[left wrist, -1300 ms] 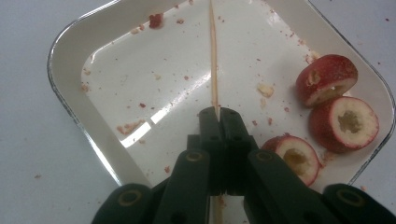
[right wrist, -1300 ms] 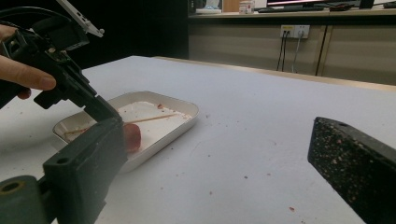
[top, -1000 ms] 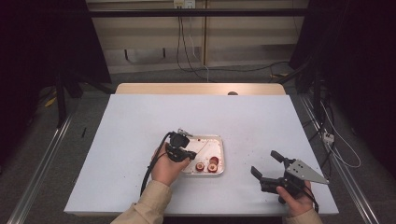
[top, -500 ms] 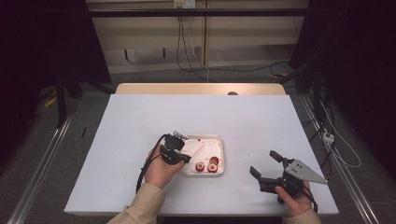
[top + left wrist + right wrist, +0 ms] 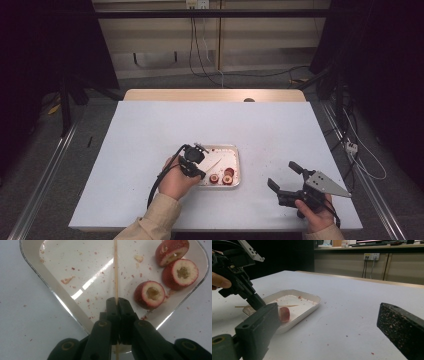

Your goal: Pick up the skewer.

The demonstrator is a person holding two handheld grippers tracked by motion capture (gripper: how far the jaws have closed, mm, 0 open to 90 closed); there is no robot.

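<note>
Fingers of the left gripper (image 5: 197, 172) are clamped on a thin wooden skewer (image 5: 216, 163) in the high view, at the near-left corner of the white tray (image 5: 235, 152). Compared with a second ago, that hand sits slightly nearer the tray's left edge, and the skewer now shows as a pale line running from the fingertips up and to the right, across the tray floor. Three red fruit pieces (image 5: 221, 177) lie just right of the fingertips. The right gripper (image 5: 284, 177) has kept its place well to the right, fingers spread wide, nothing between them.

From the left gripper view, the two fingers (image 5: 112, 308) are pressed together on the skewer (image 5: 115, 270), whose long axis runs straight away from them, over the tray (image 5: 57, 298). The fruit pieces (image 5: 150, 293), cut faces up, lie right of the tips.

From the right gripper view, the skewer (image 5: 288, 306) lies nearly level above the tray (image 5: 312, 305), gripped near one end by the left gripper (image 5: 258, 302). One fruit piece (image 5: 284, 314) sits below it.
</note>
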